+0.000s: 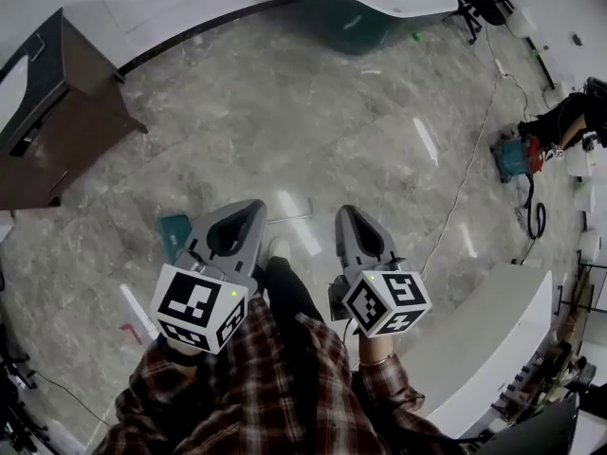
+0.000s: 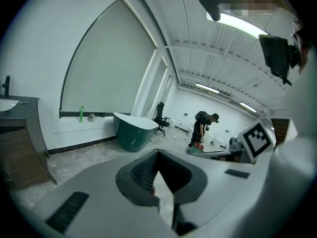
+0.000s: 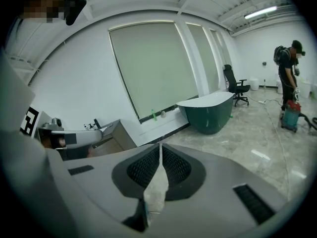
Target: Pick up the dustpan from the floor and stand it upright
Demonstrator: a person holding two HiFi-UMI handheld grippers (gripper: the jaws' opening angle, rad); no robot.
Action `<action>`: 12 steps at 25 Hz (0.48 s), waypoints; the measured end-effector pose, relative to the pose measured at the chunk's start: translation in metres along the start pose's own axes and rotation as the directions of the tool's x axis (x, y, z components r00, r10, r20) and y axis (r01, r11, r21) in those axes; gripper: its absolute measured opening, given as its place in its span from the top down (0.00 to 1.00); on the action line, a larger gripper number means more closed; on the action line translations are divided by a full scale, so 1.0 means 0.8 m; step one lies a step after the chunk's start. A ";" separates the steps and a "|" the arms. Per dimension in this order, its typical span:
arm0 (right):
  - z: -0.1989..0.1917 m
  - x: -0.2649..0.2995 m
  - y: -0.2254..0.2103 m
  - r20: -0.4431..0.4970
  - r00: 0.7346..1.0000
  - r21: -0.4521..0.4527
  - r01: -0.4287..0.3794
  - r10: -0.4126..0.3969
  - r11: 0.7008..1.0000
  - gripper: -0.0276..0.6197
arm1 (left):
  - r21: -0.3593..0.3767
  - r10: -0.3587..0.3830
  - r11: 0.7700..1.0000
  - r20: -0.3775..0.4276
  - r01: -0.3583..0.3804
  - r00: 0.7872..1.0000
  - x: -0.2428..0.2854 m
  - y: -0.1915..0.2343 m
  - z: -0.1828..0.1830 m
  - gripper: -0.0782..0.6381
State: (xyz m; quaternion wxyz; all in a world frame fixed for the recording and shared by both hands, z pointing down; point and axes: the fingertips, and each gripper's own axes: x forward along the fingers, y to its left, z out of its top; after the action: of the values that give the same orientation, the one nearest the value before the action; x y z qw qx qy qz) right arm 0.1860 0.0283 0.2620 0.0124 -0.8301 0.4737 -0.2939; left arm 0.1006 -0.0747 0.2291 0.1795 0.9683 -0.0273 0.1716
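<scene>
Dustpan: most likely the teal piece (image 1: 174,233) lying flat on the floor (image 1: 285,112), at 9 o'clock of the left claw (image 1: 252,207) and partly hidden behind it. It is not upright. The left claw is clenched with nothing between its jaws. The right claw (image 1: 347,212), at 3 o'clock of it, is likewise clenched and empty. Both point forward and a little down, flanking the person's leg — a carrying pose, I judge, with no grasp begun. Count: one dustpan, two claws, one white stick (image 1: 137,311) at 7 o'clock, one teal tub (image 1: 346,17) at 12.
</scene>
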 end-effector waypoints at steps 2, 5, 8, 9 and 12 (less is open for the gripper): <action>-0.003 0.004 -0.007 -0.015 1.000 0.001 -0.003 0.003 1.000 0.94 | -0.002 0.011 1.000 -0.005 -0.011 1.000 0.012 0.001 -0.002 0.89; -0.006 0.010 -0.016 -0.034 0.999 -0.002 -0.015 0.015 1.000 0.94 | -0.007 0.031 0.999 -0.010 -0.032 0.999 0.026 0.005 -0.004 0.89; -0.008 0.020 -0.027 -0.054 0.998 -0.002 -0.020 0.020 1.000 0.94 | -0.004 0.052 0.999 -0.018 -0.052 0.999 0.040 0.011 -0.007 0.89; -0.012 0.025 -0.031 -0.065 0.998 -0.001 -0.019 0.019 1.000 0.94 | -0.001 0.060 0.998 -0.022 -0.060 0.998 0.044 0.015 -0.009 0.89; -0.032 0.046 -0.045 -0.101 0.994 0.033 -0.024 0.028 0.999 0.91 | 0.012 0.090 0.996 -0.044 -0.090 0.995 0.056 0.036 -0.025 0.89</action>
State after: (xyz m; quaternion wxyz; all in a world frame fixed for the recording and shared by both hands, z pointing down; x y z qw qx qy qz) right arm 0.2152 0.0258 0.3111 0.0054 -0.8075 0.4797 -0.3431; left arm 0.1327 -0.0939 0.2716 0.1675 0.9629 -0.0659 0.2012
